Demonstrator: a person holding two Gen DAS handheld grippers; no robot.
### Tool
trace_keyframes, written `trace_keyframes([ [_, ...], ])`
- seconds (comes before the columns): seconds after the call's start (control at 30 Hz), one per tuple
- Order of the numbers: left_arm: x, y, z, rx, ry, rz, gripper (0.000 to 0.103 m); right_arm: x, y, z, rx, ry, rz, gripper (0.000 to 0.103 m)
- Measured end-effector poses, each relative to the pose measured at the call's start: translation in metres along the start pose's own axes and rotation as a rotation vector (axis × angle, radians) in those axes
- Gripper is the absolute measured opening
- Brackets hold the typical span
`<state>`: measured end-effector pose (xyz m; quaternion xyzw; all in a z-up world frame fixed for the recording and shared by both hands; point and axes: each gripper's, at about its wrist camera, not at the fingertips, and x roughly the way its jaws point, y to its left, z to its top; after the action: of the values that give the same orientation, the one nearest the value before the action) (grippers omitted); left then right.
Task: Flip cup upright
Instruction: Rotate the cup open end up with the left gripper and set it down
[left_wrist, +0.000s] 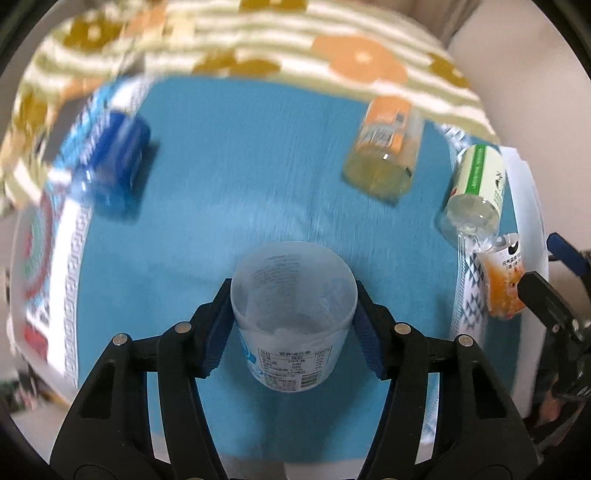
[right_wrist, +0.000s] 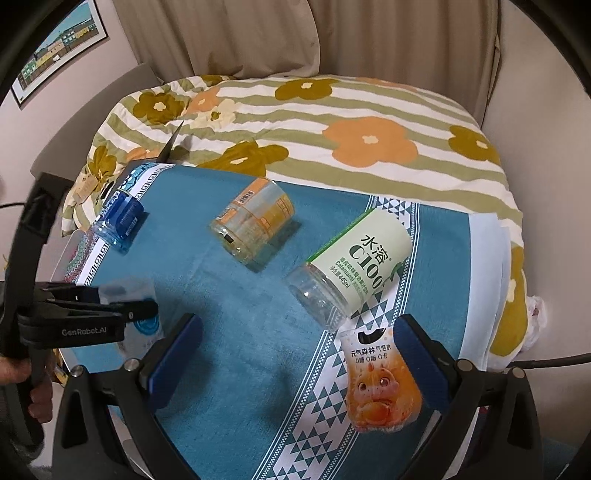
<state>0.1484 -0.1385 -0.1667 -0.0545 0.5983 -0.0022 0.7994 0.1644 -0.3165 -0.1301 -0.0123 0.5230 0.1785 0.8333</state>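
At six o'clock in the left wrist view: translucent cup (left_wrist: 293, 314), clamped between the blue pads of the left gripper (left_wrist: 293, 325), one pad on each side wall, mouth facing the camera and label readable below the rim. Judged mid-flip; the side grip leaves the wrist free to turn the cup (motion blur in this view fits that).

Right gripper (right_wrist: 299, 354): jaws spread wide, holding nothing, hovering over the blue cloth (right_wrist: 258, 332), likely on standby.

On the cloth, all lying on their sides:
- blue cup (right_wrist: 120, 221), ten o'clock
- orange-labelled cup (right_wrist: 255, 225), twelve o'clock
- green-labelled cup (right_wrist: 347, 269), one o'clock
- cartoon-printed cup (right_wrist: 380, 380), five o'clock, just inside the right jaw

Beyond the cloth: floral quilt (right_wrist: 332, 122)

Held cup's bottom rests toward the cloth; whether it touches cannot be told
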Motion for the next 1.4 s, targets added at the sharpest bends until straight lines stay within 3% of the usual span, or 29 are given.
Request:
trace_keyframes([
  [0.23, -0.018, 0.018, -0.019, 0.087, -0.253, -0.027, 0.064, 0.003, 0.013, -0.017, -0.041, -0.024, -0.07, 0.103],
  [0.4, -0.025, 0.015, -0.031, 0.124, -0.305, -0.034, 0.065, 0.004, 0.021, -0.026, -0.035, -0.041, -0.077, 0.103],
  [0.97, -0.028, 0.011, -0.054, 0.177, -0.275, -0.015, 0.067, -0.002, 0.033, -0.046, 0.002, -0.053, -0.058, 0.103],
  [1.17, -0.017, 0.011, -0.054, 0.185, -0.211, -0.015, 0.068, -0.005, 0.034, -0.049, 0.016, -0.062, -0.056, 0.103],
  [1.2, -0.017, 0.011, -0.055, 0.184, -0.206, -0.016, 0.071, -0.006, 0.034, -0.049, 0.019, -0.064, -0.055, 0.103],
  [1.33, -0.027, 0.011, -0.054, 0.18, -0.221, -0.013, 0.096, -0.013, 0.032, -0.048, 0.033, -0.078, -0.049, 0.103],
  [1.4, -0.036, 0.011, -0.054, 0.182, -0.237, -0.019, 0.099, -0.017, 0.032, -0.047, 0.041, -0.084, -0.046, 0.103],
])
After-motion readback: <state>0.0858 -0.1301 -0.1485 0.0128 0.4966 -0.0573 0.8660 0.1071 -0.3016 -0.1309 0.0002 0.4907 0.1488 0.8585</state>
